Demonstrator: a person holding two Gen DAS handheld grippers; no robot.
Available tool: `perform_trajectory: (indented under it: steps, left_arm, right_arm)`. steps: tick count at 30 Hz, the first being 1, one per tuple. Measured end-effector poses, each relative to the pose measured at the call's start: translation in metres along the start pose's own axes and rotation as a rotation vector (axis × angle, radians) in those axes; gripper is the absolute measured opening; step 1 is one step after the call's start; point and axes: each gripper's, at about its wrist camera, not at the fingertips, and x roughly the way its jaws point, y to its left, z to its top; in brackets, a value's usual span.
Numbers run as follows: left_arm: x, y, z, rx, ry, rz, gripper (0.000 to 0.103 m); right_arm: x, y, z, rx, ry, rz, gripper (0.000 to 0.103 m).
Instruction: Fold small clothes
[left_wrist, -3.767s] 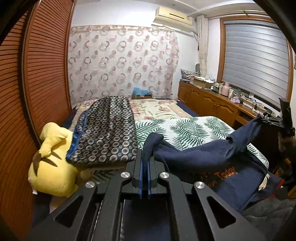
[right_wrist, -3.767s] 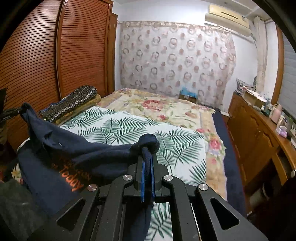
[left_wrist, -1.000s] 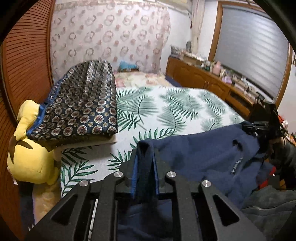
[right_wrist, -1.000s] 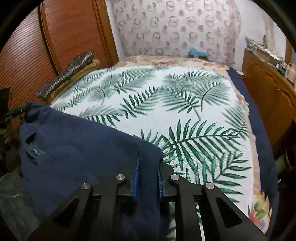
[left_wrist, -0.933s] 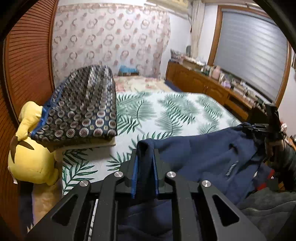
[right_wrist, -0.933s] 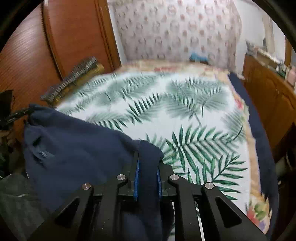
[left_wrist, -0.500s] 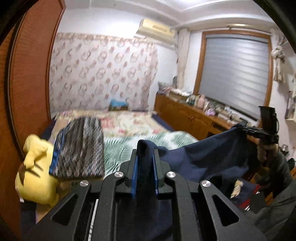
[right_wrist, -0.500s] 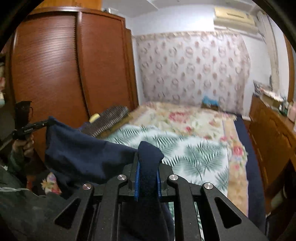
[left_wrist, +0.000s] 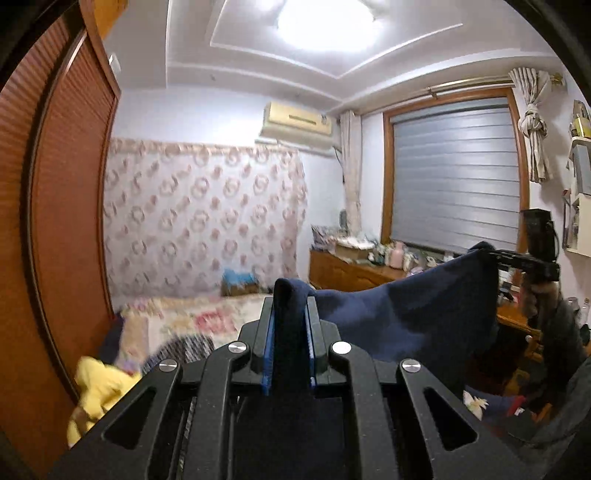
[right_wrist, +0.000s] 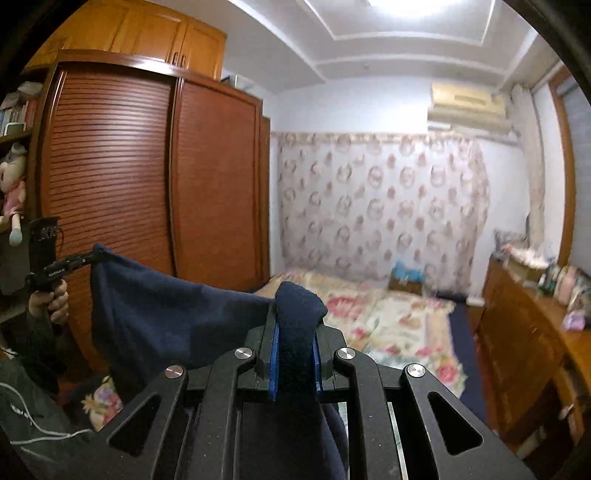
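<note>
Shirt (left_wrist: 406, 314) held up over bed (right_wrist: 388, 314), slung between both hand-held grippers.

Left hand-held gripper (left_wrist: 290, 332) and right hand-held gripper (right_wrist: 295, 339) each pinch a navy corner; cloth sags between, its lower part out of view. Judgement: step is spreading it. Draw corners apart level until taut, keep both pinches firm, lower far hem first onto the bed.

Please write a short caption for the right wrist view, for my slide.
Right claw and left claw hold a navy garment stretched in the air above the floral bed.
</note>
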Motion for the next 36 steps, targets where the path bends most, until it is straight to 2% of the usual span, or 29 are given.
perform_trajectory:
  steps: [4, 8, 13, 20, 23, 28, 31, 36]
  left_arm:
    - [0.002, 0.001, 0.019, 0.023, -0.047, 0.024, 0.015]
    - [0.011, 0.0, 0.027, 0.049, -0.065, 0.036, 0.015]
    - [0.049, 0.004, 0.018, 0.062, -0.028, 0.051, 0.015]
    - [0.154, 0.019, -0.021, 0.088, 0.082, 0.11, 0.015]
    - [0.223, 0.033, -0.057, 0.095, 0.17, 0.121, 0.015]
    - [0.309, 0.049, -0.101, 0.09, 0.295, 0.13, 0.015]
    - [0.344, 0.05, -0.116, 0.095, 0.35, 0.146, 0.015]
    - [0.375, 0.052, -0.124, 0.093, 0.399, 0.154, 0.015]
  right_arm:
    - [-0.018, 0.004, 0.017, -0.04, -0.042, -0.051, 0.014]
    - [-0.026, 0.018, 0.014, -0.062, -0.054, -0.09, 0.014]
    - [-0.011, 0.029, 0.003, -0.064, -0.019, -0.141, 0.014]
    - [0.085, -0.005, -0.015, -0.007, 0.117, -0.191, 0.014]
    - [0.143, -0.031, -0.041, 0.022, 0.208, -0.203, 0.014]
    - [0.234, -0.065, -0.085, 0.071, 0.343, -0.233, 0.014]
    - [0.275, -0.075, -0.097, 0.09, 0.401, -0.243, 0.014]
    - [0.319, -0.093, -0.097, 0.149, 0.456, -0.248, 0.014]
